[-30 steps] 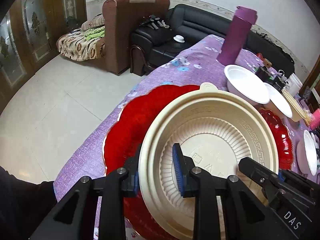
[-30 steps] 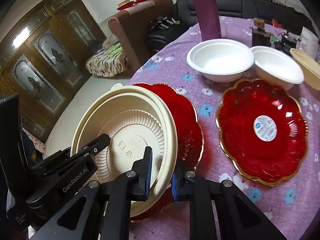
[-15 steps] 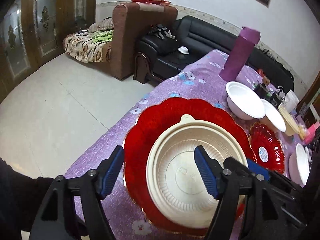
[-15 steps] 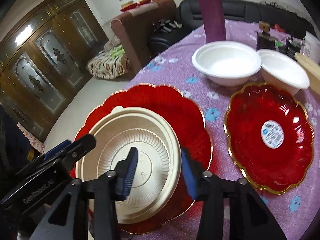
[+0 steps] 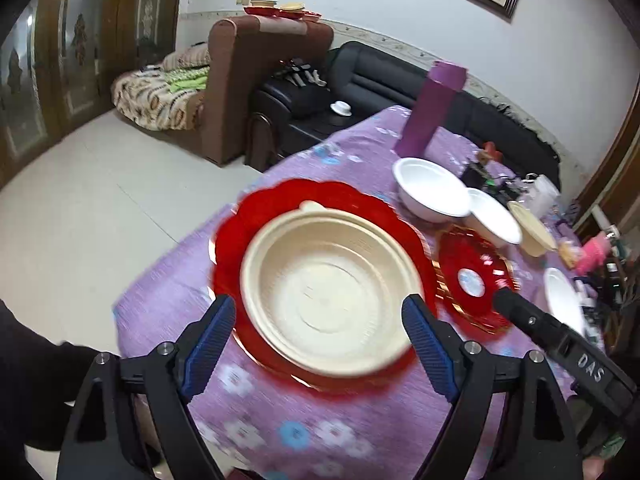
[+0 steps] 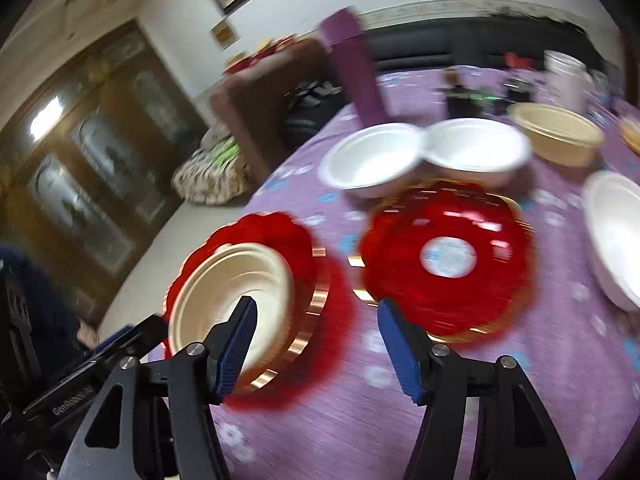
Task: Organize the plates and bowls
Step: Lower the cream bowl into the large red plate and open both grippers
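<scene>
A cream bowl (image 5: 328, 288) (image 6: 228, 292) rests in a big red scalloped plate (image 5: 248, 216) (image 6: 296, 240) near the table's front corner. My left gripper (image 5: 320, 340) hangs above and short of the bowl, its jaws opening, nothing between the blue pads. My right gripper (image 6: 316, 344) is to the bowl's right, jaws opening too, with only tablecloth between them. A second red plate (image 5: 472, 280) (image 6: 448, 256) with a white sticker lies to the right. Two white bowls (image 5: 432, 188) (image 6: 376, 160) stand behind it.
A purple tumbler (image 5: 436, 108) stands at the back of the purple flowered tablecloth (image 5: 280, 424). Another cream bowl (image 6: 556, 132), a white plate (image 6: 616, 236) and small clutter fill the right side. A sofa and armchair stand beyond the table's far edge.
Both grippers let go of the cream bowl's rim, spread wide and drew back. The bowl now sits in the big red plate. The right view has swung to the right.
</scene>
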